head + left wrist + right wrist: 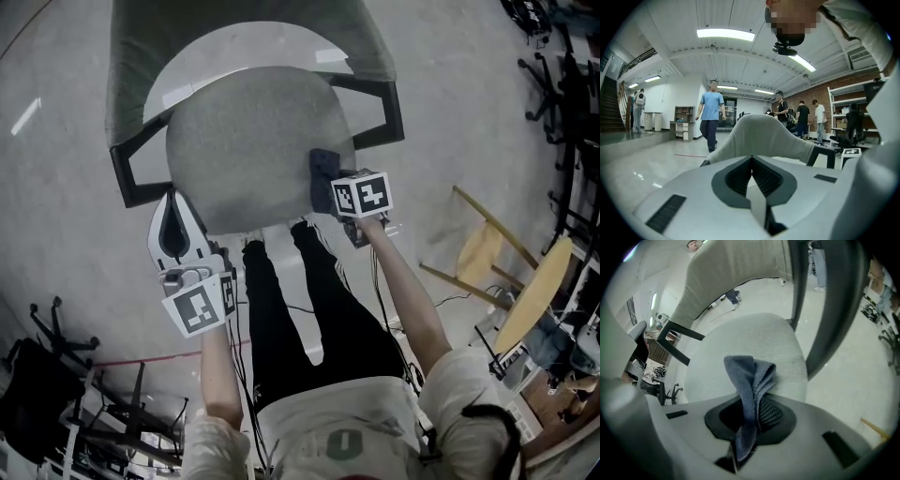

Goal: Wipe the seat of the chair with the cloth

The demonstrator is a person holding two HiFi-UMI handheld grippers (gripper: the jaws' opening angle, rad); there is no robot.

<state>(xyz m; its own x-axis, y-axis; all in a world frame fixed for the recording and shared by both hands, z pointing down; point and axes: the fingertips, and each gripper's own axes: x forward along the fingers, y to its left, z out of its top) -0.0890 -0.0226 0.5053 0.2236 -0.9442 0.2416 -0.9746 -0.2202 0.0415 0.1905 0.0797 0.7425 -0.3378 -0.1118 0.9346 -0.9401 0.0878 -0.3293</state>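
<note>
A grey office chair stands in front of me, its round seat [248, 150] seen from above in the head view. My right gripper [330, 184] is at the seat's near right edge, shut on a dark blue cloth [322, 167]. In the right gripper view the cloth [751, 394] sticks up folded from between the jaws, over the seat [759, 345]. My left gripper [176, 225] hangs at the seat's near left edge, off the cushion, jaws shut with nothing in them. The left gripper view shows the chair's grey backrest [764, 138] beyond the shut jaws.
Black armrests [131, 173] flank the seat on both sides. A wooden folding chair [511, 272] stands at the right, black stands [56, 375] at the lower left. Several people [711, 115] walk or stand in the hall beyond. My legs [300, 300] are right behind the seat.
</note>
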